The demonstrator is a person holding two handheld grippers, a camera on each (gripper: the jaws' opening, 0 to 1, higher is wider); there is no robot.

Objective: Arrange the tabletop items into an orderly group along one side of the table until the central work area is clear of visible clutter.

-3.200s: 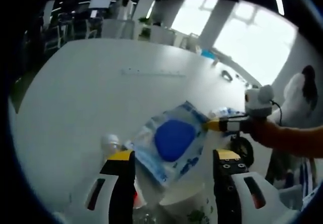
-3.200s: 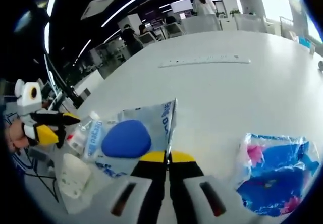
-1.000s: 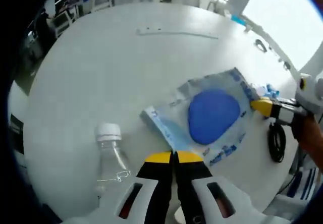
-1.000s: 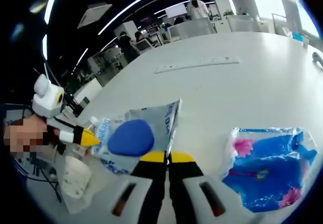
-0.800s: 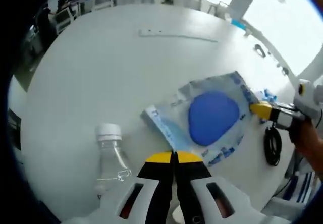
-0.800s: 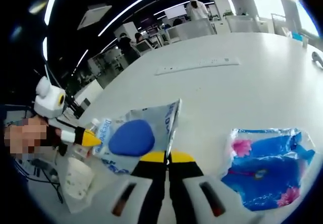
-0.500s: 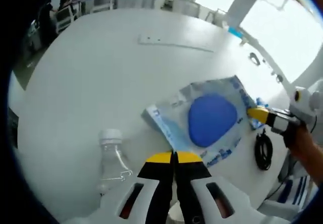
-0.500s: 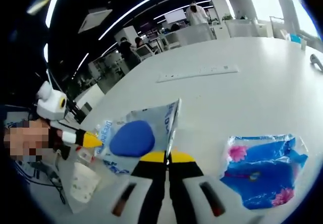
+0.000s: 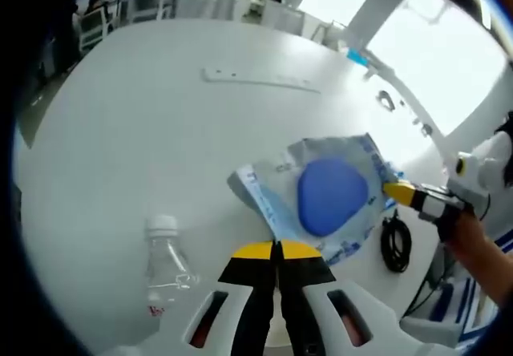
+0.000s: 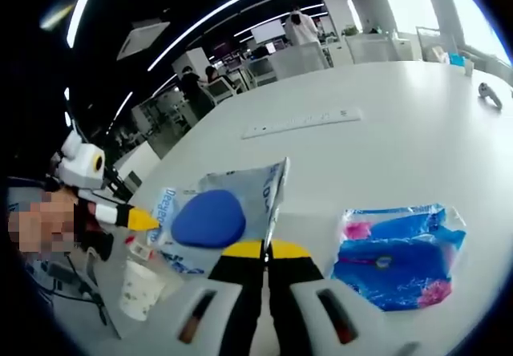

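Note:
A clear plastic bag (image 9: 333, 196) with blue print and a blue pad inside hangs over the white table (image 9: 144, 139), stretched between both grippers. My left gripper (image 9: 276, 248) is shut on its near edge. In the left gripper view the right gripper (image 9: 395, 191) comes in from the right and pinches the bag's far corner. In the right gripper view the same bag (image 10: 207, 218) spreads to the left, with my right gripper (image 10: 267, 248) shut on its edge and the left gripper (image 10: 144, 220) holding the opposite end.
An empty clear bottle (image 9: 164, 260) lies on the table at the left. A coiled black cable (image 9: 394, 244) lies under the bag. A blue flowered packet (image 10: 393, 256) and a paper cup (image 10: 140, 288) lie close by. A white power strip (image 9: 260, 78) sits far back.
My left gripper, open 3.2 s ago, has shut on the bag's edge. Both cameras have risen; the bottle, cup and packet look smaller and further below.

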